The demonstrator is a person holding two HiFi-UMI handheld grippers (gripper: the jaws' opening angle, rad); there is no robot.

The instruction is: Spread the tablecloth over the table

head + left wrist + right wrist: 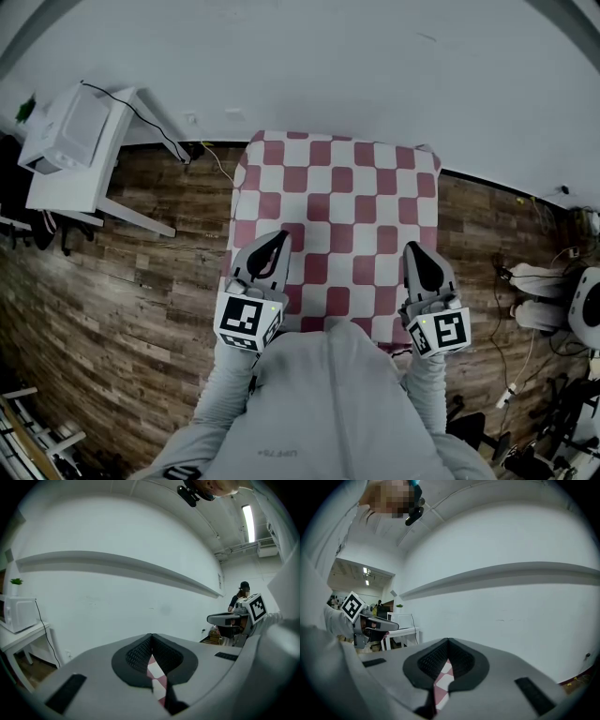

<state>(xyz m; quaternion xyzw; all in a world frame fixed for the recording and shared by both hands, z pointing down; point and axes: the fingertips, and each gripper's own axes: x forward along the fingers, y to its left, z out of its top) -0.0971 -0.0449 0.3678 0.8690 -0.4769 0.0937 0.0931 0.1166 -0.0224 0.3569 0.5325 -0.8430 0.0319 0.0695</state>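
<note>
The tablecloth [337, 220], red-and-white checked, lies stretched out ahead of me over the surface, which it hides entirely. Its long axis runs straight away from me toward the wall [375, 75], and its far end reaches close to the foot of that wall. Its near edge is the part in hand. The left gripper [278, 241] takes it toward the near left corner and the right gripper [413, 249] toward the near right corner. In the left gripper view the fingers [138, 656] are closed right down, with a strip of the checked cloth pinched between them. The right gripper view shows the same, fingers [433, 660] fully together on a fold of cloth. Both grippers point along the cloth's length, so the whole sheet lies forward of the fingertips and none of it is seen behind them. The two hands sit about level with each other, neither nearer the cloth's middle than the other. My own body hides the span of edge between them. I judge the cloth nearly placed. What remains is to set the near edge down evenly and let go with both hands at once, or one corner may be dragged askew. A white side table [89, 173] stands well apart on the wooden floor [141, 300] to the left.
</note>
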